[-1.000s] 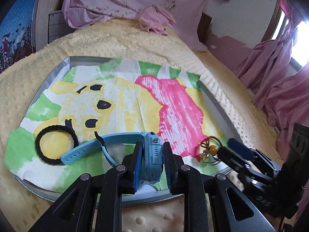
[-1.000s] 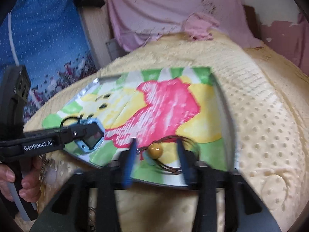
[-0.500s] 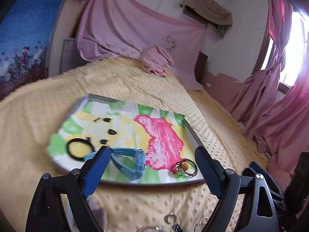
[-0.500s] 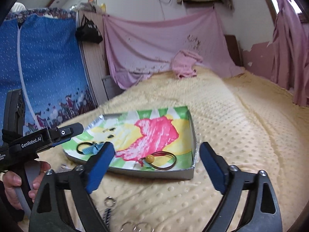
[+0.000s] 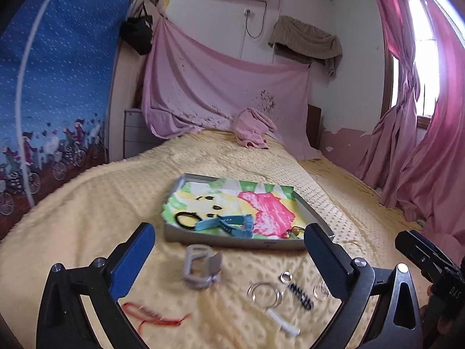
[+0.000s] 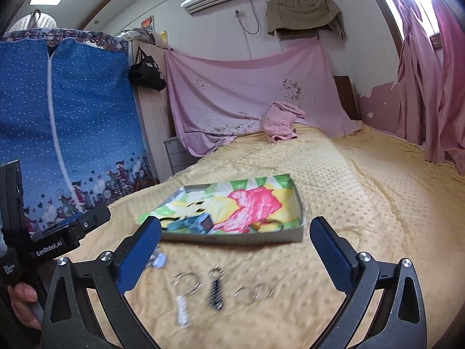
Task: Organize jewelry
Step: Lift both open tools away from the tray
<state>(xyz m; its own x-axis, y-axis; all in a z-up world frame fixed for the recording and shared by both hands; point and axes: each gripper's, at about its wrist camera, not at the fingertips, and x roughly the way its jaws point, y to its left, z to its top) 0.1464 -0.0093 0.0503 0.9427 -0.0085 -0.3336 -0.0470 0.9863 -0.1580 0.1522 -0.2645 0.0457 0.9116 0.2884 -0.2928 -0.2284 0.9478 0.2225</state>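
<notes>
Watch (image 5: 232,223), band (image 5: 186,220) and bead cord (image 6: 266,225) lie in the tray (image 5: 221,240); my left claw (image 5: 226,257) and right claw (image 6: 236,248) have just been opening, both released and empty.

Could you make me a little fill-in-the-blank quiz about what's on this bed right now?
1. The blue watch lies inside the ____.
2. The red string lies outside it, on the ____ blanket.
3. Both claws, left and right, stand wide ____.
4. The grey watch case lies ____ the tray.

Missing words: tray; yellow; open; outside
</notes>
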